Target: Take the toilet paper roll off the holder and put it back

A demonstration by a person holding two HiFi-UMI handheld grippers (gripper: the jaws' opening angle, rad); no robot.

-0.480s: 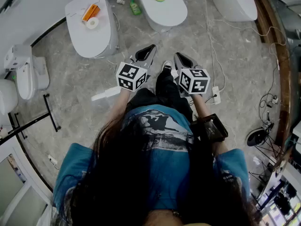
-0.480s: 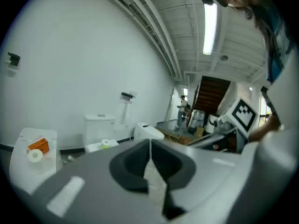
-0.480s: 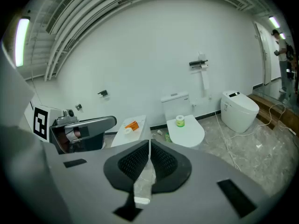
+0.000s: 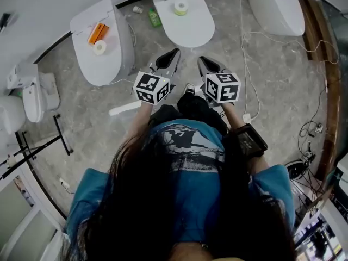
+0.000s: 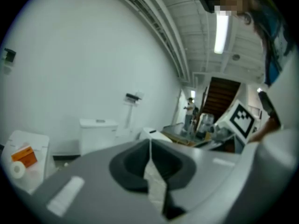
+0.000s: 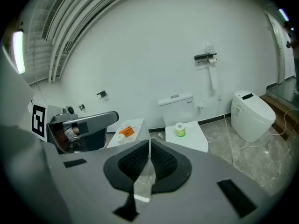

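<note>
While over the floor [image 4: 272, 91], left tongs [image 4: 174, 53]: closed, empty.
right tongs [image 4: 200, 60]: closed, empty.
paper roll [image 4: 181, 6]: far, on toilet lid [image 4: 187, 29].

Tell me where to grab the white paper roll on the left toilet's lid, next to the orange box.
Grip the white paper roll across its curved outer wall, from above: it appears to stand on end, hole up, on the closed lid. Probably set the jaws clear of the orange box close beside it.
</note>
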